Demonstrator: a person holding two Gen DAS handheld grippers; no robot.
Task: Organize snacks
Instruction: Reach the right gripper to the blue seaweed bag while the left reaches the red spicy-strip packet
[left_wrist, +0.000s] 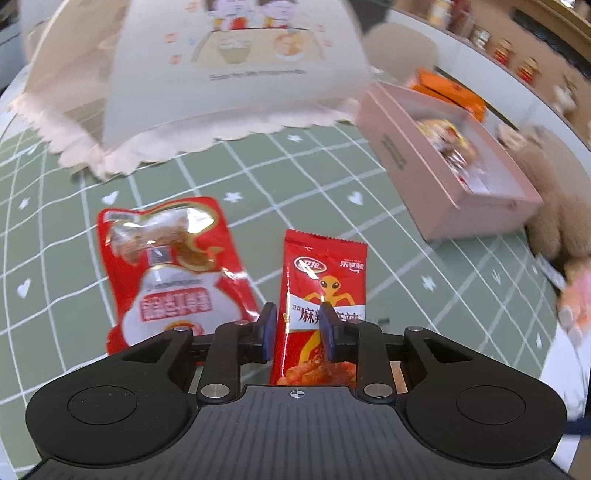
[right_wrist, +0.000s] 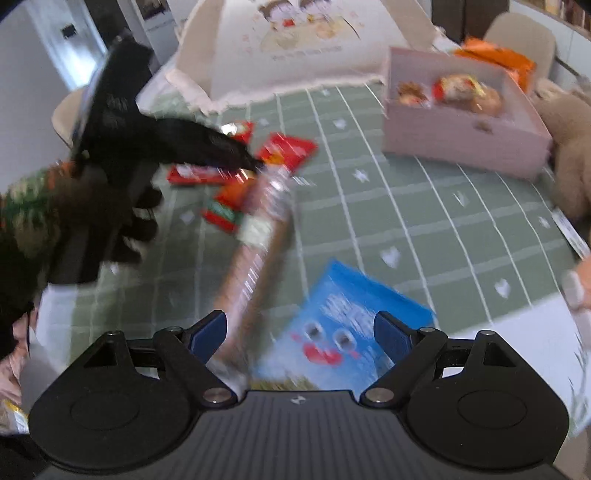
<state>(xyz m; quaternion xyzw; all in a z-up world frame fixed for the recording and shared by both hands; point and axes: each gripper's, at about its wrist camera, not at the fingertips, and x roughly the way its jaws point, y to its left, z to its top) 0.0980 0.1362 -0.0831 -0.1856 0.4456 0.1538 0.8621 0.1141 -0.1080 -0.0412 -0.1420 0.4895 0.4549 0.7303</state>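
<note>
My left gripper (left_wrist: 298, 330) hangs low over a red spicy-strip packet (left_wrist: 325, 273) lying on the green checked tablecloth (left_wrist: 314, 184). Its jaws stand a narrow gap apart, the left pad at the packet's left edge and the right finger over its printed face, with no squeeze visible. A second red pouch (left_wrist: 173, 273) lies just to the left. My right gripper (right_wrist: 301, 332) is wide open above a blue packet with a face (right_wrist: 343, 321) and a long brown stick snack (right_wrist: 258, 240), holding nothing. The pink box (right_wrist: 461, 125) holds several snacks.
A white mesh food cover (left_wrist: 236, 74) stands at the back. Orange packets (right_wrist: 498, 59) lie behind the pink box (left_wrist: 443, 177), and a brown plush toy (left_wrist: 554, 206) sits to its right. A person's gloved hand with a camouflage sleeve (right_wrist: 29, 210) holds the left gripper (right_wrist: 255, 164) above several red packets (right_wrist: 288, 151).
</note>
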